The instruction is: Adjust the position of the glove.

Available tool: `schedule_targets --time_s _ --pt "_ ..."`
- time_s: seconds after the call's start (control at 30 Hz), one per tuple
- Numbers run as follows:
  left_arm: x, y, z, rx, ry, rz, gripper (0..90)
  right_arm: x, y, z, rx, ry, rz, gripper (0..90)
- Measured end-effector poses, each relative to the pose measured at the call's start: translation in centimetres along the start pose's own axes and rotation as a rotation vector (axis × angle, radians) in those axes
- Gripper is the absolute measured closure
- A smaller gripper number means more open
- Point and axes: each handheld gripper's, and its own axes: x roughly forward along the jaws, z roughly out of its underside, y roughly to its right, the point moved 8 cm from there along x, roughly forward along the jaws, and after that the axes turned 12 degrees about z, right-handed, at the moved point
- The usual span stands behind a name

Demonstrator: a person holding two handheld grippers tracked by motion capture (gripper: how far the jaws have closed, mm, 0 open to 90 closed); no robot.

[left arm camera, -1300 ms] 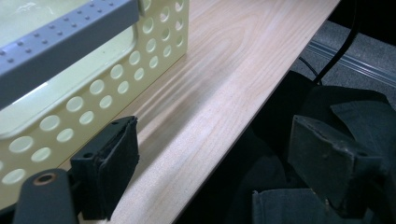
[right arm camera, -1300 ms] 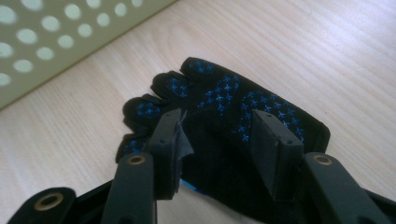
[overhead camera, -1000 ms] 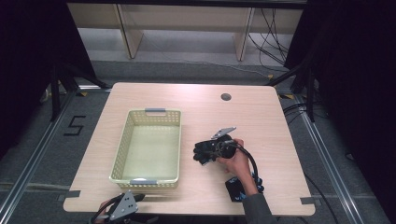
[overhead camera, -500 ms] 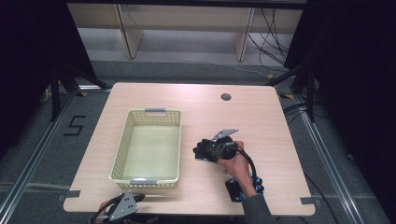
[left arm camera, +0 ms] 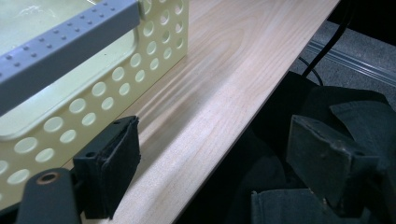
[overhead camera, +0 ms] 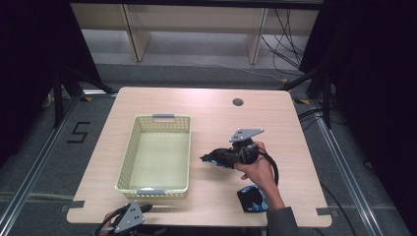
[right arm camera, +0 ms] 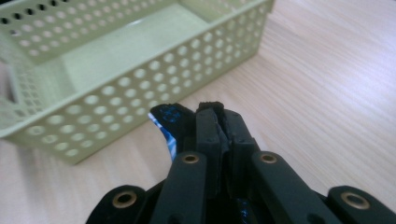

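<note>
1. Far left first: the left tongs (overhead camera: 129,220) sit low at the near edge of the pale wooden surface (overhead camera: 206,105), just off the near end of the basket. Their jaws stand wide apart with nothing between them, so they're basically parked.
2. The pale yellow perforated plastic basket (overhead camera: 128,157) is empty, with a grey handle strip at each end.
3. What's changed: over the last second the right tongs (overhead camera: 210,159) have drifted a bit right and toward the person, so slightly away from the basket. I'd guess that's a lift or a re-aim rather than a drop-off.
4. They're clenched on a black cloth piece with blue print (right arm camera: 169,122), which pokes out to the left of the jaw tips, above the surface and beside the basket's right wall.
5. Far right: a second black-and-blue fabric bundle (overhead camera: 252,197) lies near the front edge, by the person's right forearm.
</note>
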Motion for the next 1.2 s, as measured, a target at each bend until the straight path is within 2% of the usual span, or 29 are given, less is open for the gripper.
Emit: schedule_targets --time_s 0.07,0.1,0.13,0.17,0.2,0.27,0.3,0.33,0.37,0.43,0.47,0.5,0.57,0.6,0.67,0.73,0.77,0.8,0.87,0.93,1.07,1.1,1.2 --pt "0.0 0.0 0.1 -0.005 -0.005 0.009 16.8 -0.4 -0.4 0.0 -0.010 -0.001 -0.018 87.5" --pt "0.0 0.0 0.0 0.000 -0.005 0.002 16.8 -1.1 -1.0 0.2 -0.009 0.000 -0.035 87.5" --pt "-0.1 0.0 -0.1 0.010 0.001 0.008 16.8 -1.4 -1.4 0.3 -0.025 0.008 -0.057 87.5" --pt "0.0 0.0 -0.1 0.012 0.013 -0.004 16.8 -1.8 -1.7 0.5 -0.023 0.002 -0.063 87.5" --pt "-0.1 0.0 0.0 0.013 -0.004 0.002 16.7 -2.0 -2.1 0.6 -0.020 0.006 -0.075 87.5" --pt "0.1 0.1 0.0 -0.018 0.014 0.009 16.7 -2.5 -2.7 1.0 -0.044 0.014 -0.107 87.5" --pt "0.1 0.1 -0.1 -0.011 0.017 0.008 16.7 -2.9 -3.1 1.3 -0.033 0.008 -0.109 87.5" --pt "0.1 0.0 -0.2 0.003 0.016 0.006 16.7 -3.0 -3.1 1.5 -0.045 0.009 -0.115 87.5" --pt "0.1 0.1 0.0 -0.016 0.009 0.007 16.7 -3.3 -3.5 1.8 -0.046 0.012 -0.131 87.5" --pt "0.0 0.0 0.0 -0.004 -0.003 0.001 16.7 -3.5 -3.7 2.0 -0.060 0.016 -0.145 87.5" --pt "-0.1 -0.1 0.0 0.017 -0.010 0.002 16.7 -3.7 -4.0 2.3 -0.036 0.008 -0.153 87.4" --pt "0.1 -0.3 -0.1 0.021 0.009 -0.017 16.7 -3.8 -4.4 2.8 -0.051 0.006 -0.174 87.5" --pt "0.1 -0.3 -0.1 0.012 0.013 -0.024 16.7 -3.8 -4.7 3.2 -0.065 0.005 -0.180 87.5" --pt "0.3 0.0 -0.3 -0.014 0.049 -0.006 16.7 -3.8 -4.9 3.4 -0.055 0.002 -0.186 87.4" --pt "0.3 0.0 -0.3 -0.016 0.044 -0.007 16.7 -3.8 -5.0 3.5 -0.068 0.001 -0.192 87.4" --pt "0.3 0.0 -0.3 -0.011 0.044 -0.005 16.7 -3.8 -5.6 3.7 -0.068 -0.005 -0.208 87.4" --pt "0.1 0.0 -0.2 0.002 0.017 0.007 16.7 -3.7 -5.7 3.8 -0.078 -0.006 -0.211 87.4" --pt "0.1 -0.1 -0.1 0.002 0.015 0.006 16.7 -3.7 -5.9 3.9 -0.069 -0.012 -0.220 87.4" --pt "0.0 0.0 -0.1 0.002 0.012 0.002 16.7 -3.5 -6.2 3.9 -0.091 0.001 -0.229 87.4" --pt "0.0 0.0 0.0 -0.010 0.004 0.003 16.7 -3.4 -6.6 4.1 -0.105 -0.017 -0.248 87.4" --pt "0.0 0.0 -0.1 -0.007 0.008 -0.001 16.7 -3.0 -7.0 4.6 -0.139 -0.025 -0.255 87.4" --pt "0.0 0.0 0.0 -0.005 -0.003 -0.001 16.7 -2.7 -7.2 5.1 -0.140 -0.044 -0.273 87.4" --pt "0.0 -0.1 0.0 0.001 -0.006 -0.003 16.7 -2.3 -7.6 6.0 -0.152 -0.073 -0.285 87.3"
